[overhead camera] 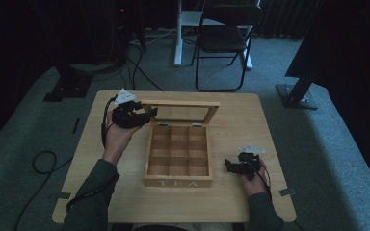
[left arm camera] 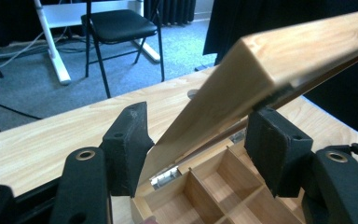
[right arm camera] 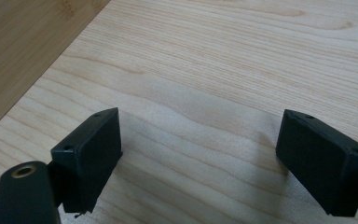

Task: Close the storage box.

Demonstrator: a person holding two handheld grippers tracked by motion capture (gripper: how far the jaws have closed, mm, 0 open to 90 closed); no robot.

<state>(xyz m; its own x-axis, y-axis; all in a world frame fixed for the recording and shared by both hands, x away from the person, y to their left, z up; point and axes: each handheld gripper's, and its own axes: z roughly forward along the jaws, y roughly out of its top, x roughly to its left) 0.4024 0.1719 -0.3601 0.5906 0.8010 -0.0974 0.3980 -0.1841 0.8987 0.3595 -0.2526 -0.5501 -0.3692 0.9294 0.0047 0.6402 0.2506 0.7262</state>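
Observation:
A wooden tea box (overhead camera: 178, 182) with several empty compartments stands at the middle of the table, its glass-paned lid (overhead camera: 180, 103) raised nearly upright. My left gripper (overhead camera: 150, 113) is at the lid's left end. In the left gripper view the lid (left arm camera: 284, 51) passes between the two jaws and touches both, so the left gripper (left arm camera: 198, 140) is shut on it, with the compartments (left arm camera: 214, 191) below. My right gripper (overhead camera: 227, 166) rests low over the table to the right of the box. Its jaws stand wide apart over bare wood, so the right gripper (right arm camera: 198, 154) is open and empty.
The light wooden table (overhead camera: 236, 125) has bare room on all sides of the box. The box's darker side wall (right arm camera: 23, 46) lies at the upper left of the right gripper view. A black folding chair (overhead camera: 224, 38) and floor cables (overhead camera: 43, 161) lie beyond the table.

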